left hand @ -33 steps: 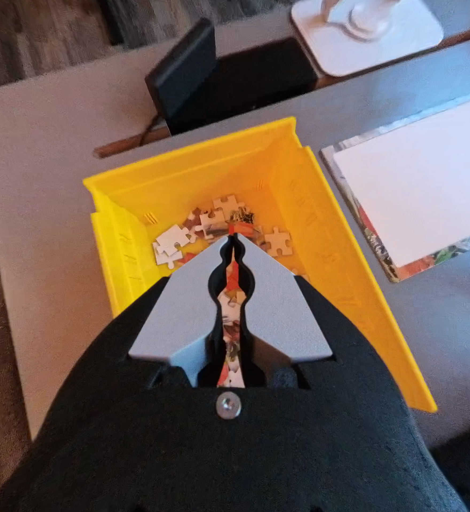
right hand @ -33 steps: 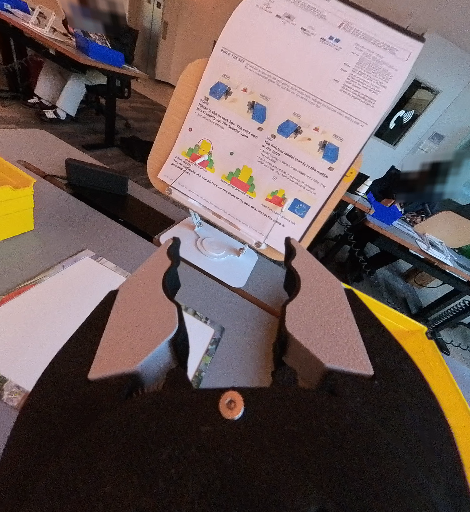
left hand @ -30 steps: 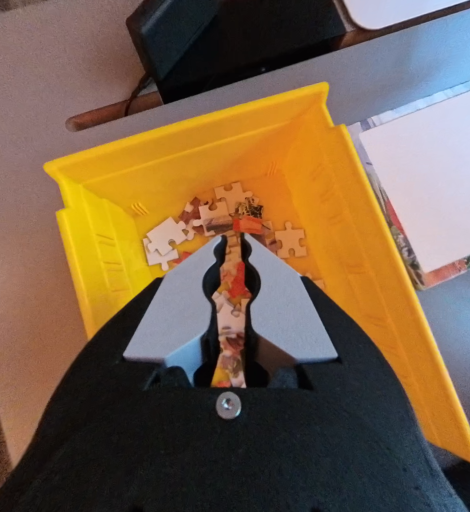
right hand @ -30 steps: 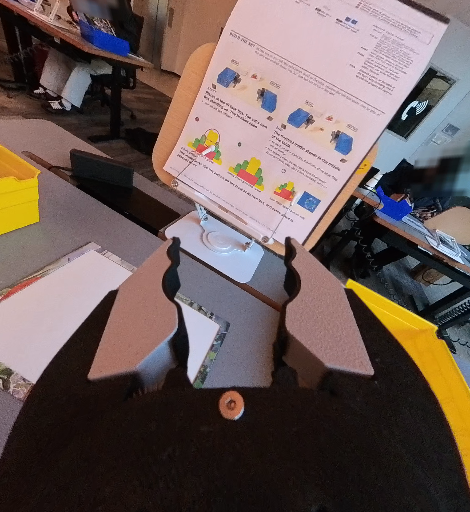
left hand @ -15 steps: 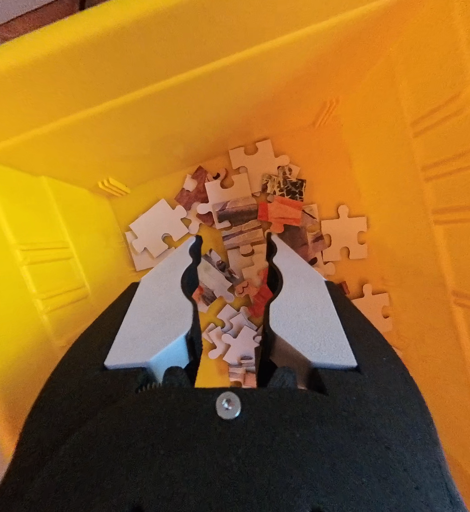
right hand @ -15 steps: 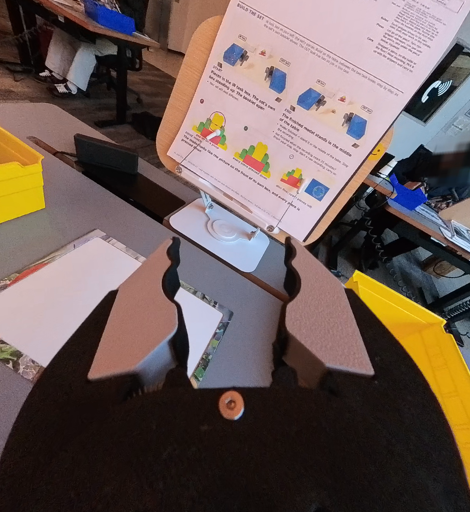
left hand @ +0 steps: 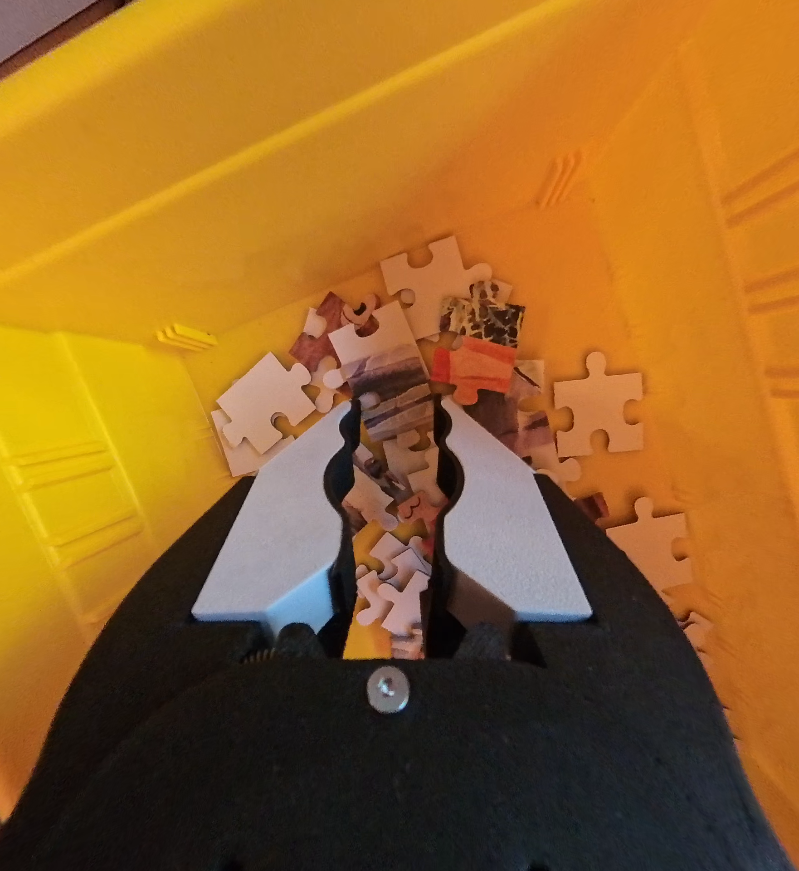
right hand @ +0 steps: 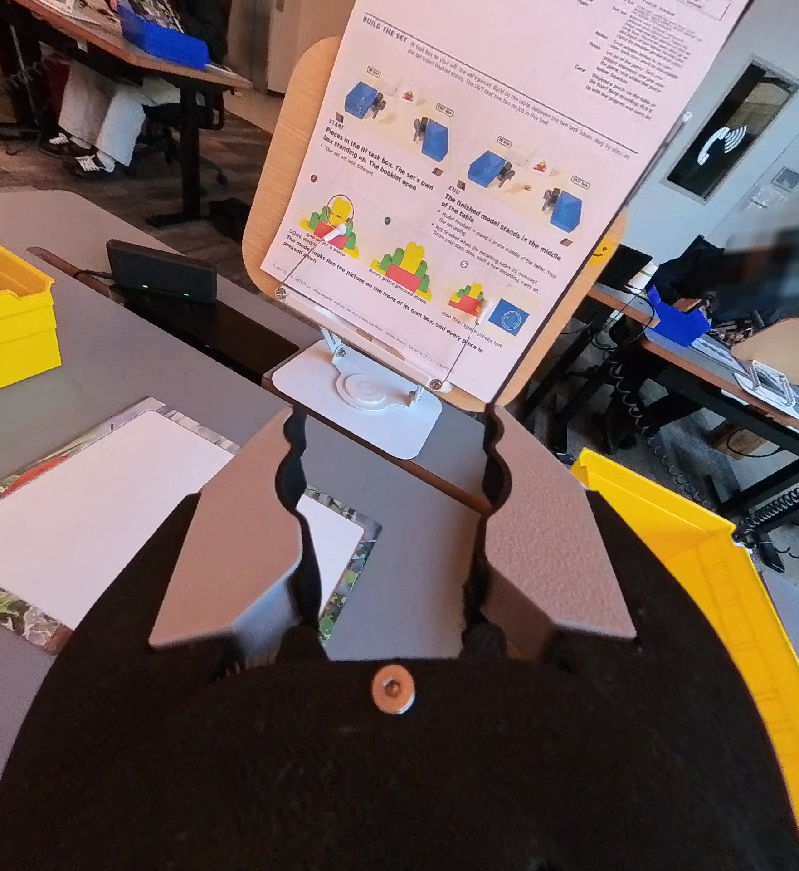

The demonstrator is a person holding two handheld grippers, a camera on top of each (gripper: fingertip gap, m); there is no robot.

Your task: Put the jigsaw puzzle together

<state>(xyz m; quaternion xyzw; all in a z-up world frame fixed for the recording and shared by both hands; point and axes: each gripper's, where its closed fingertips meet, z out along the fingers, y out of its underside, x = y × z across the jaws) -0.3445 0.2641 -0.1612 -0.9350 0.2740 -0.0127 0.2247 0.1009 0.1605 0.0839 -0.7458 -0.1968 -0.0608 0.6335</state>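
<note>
Inside the bin: loose jigsaw pieces (left hand: 416, 391) lie heaped on the floor of a yellow bin (left hand: 294, 155), some picture side up, many showing blank white backs.
Piece at the tips: a grey-and-brown striped piece (left hand: 390, 391) lies flat in the heap, its long axis running away from the camera toward the bin's far wall; an orange piece (left hand: 475, 370) overlaps the heap just right of it.
Left gripper (left hand: 395, 410): reaches down into the bin, jaws a narrow gap apart either side of the striped piece; whether they touch it I cannot tell.
Only in the left wrist view: the bin's inside and the pieces.
Puzzle tray (right hand: 86, 513): seen only in the right wrist view, lying flat on the grey surface (right hand: 152, 358), white middle inside a printed border, with the yellow bin (right hand: 6, 330) beyond its far left corner.
Right gripper (right hand: 390, 419): hovers over the tray's right corner, jaws wide apart and holding nothing.
Second yellow bin (right hand: 699, 579): right of the tray.
Writing: a printed instruction sheet (right hand: 473, 188) with coloured brick drawings stands on a stand (right hand: 360, 400) beyond the tray; a black device (right hand: 162, 278) sits left of the stand.
Room: other desks beyond the tray's surface.
</note>
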